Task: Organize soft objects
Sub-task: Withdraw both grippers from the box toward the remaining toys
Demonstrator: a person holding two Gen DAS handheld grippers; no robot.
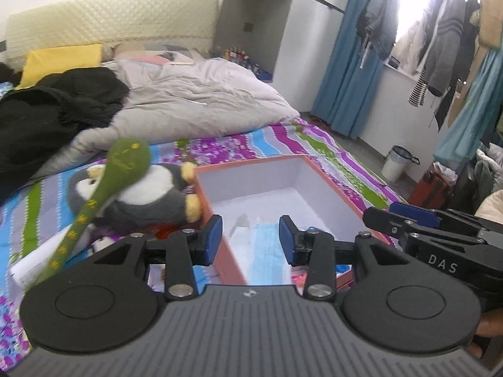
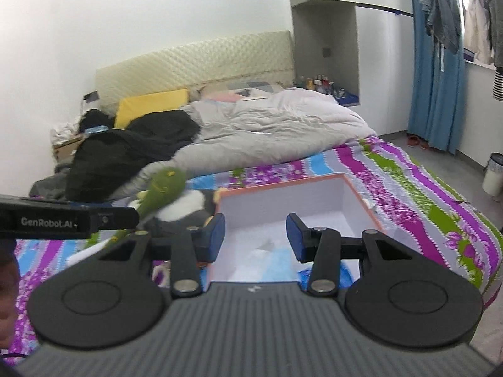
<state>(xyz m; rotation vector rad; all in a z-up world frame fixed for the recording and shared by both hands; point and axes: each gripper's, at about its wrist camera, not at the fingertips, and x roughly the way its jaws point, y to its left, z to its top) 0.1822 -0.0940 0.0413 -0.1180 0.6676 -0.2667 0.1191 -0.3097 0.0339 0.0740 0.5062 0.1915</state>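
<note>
An orange box with a white inside (image 1: 220, 223) (image 2: 361, 202) lies open on the striped bedspread; a blue face mask (image 1: 267, 251) (image 2: 276, 260) lies in it. A grey and white penguin plush (image 1: 151, 194) (image 2: 188, 207) lies left of the box. A green snake plush (image 1: 125, 160) (image 2: 165, 187) rises blurred in front of the penguin. My left gripper (image 1: 250, 238) is open and empty above the box's near left corner. My right gripper (image 2: 255, 235) is open and empty above the box. Each gripper shows at the edge of the other's view.
A rumpled grey duvet (image 1: 201, 100), a black garment (image 1: 50, 116) and a yellow pillow (image 1: 59, 62) fill the far bed. A white paper item (image 1: 37, 257) lies at the near left. Blue curtains (image 1: 349, 72), hanging clothes and a white bin (image 1: 396, 163) stand to the right.
</note>
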